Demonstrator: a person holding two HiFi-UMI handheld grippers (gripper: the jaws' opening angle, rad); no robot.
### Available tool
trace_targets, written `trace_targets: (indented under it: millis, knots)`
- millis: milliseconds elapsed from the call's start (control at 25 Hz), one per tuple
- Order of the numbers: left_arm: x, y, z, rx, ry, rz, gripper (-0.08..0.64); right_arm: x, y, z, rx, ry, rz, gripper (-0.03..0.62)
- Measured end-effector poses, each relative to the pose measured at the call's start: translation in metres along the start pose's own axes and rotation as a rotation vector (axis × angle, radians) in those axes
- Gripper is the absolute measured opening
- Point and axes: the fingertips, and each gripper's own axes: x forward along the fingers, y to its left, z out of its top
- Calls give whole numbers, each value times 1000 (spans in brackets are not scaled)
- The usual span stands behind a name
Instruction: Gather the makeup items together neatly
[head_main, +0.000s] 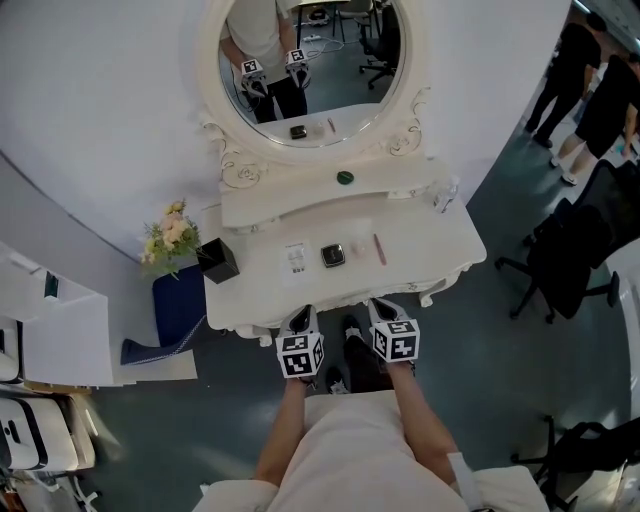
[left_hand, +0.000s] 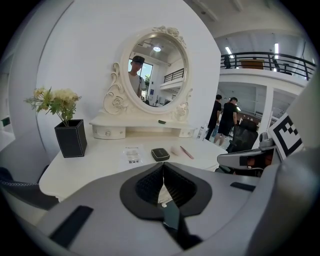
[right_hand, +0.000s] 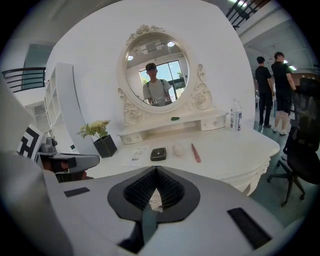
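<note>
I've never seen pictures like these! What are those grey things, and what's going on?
A person stands at a white table with a mirror, holding a tool in each hand: the left gripper and the right gripper. Each pinches with two jaws. The head view comes from a camera on the person's head, looking down. The other two come from cameras riding on the grippers. On the table lie a black compact, a pink stick, a pale round thing, a paper and flowers in a pot. Both grippers are shut and hold nothing.

Head view overhead; gripper views low, facing table (head_main: 435, 245)
</note>
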Motion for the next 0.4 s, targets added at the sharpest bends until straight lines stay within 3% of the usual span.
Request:
trace_targets:
  millis: [400]
  knots:
    - [2, 1, 1, 5, -6, -1, 15, 3, 0, -1, -4, 7, 0, 43]
